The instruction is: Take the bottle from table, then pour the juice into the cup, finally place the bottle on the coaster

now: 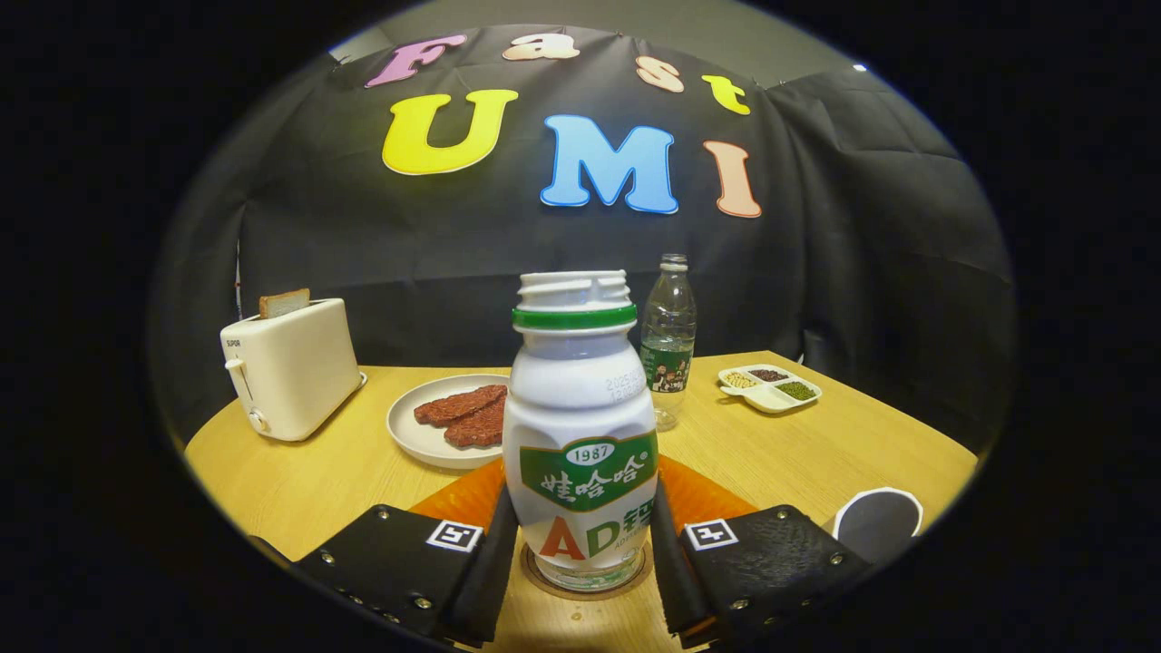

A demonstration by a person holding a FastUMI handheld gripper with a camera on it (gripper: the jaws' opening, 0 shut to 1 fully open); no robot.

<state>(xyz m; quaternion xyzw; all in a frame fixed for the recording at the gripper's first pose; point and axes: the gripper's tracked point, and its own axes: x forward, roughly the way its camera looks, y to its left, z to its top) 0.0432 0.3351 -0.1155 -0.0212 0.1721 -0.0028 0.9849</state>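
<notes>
White plastic juice bottle with green neck ring [580,435] upright, uncapped, on round brown coaster [588,580] on wooden desk [299,481]. Claw [582,553] flanks bottle base, both fingers near sides; contact unclear. White cup [878,521] beside right finger.

Coaster [635,573] mostly hidden under bottle [580,426]. Finger-bottle contact unclear, gripper [580,553] either side. Cup [878,521] cut off at edge, contents unseen. Water bottle [668,340] base partly behind bottle. Tray [769,388] contents too small to ID.
</notes>
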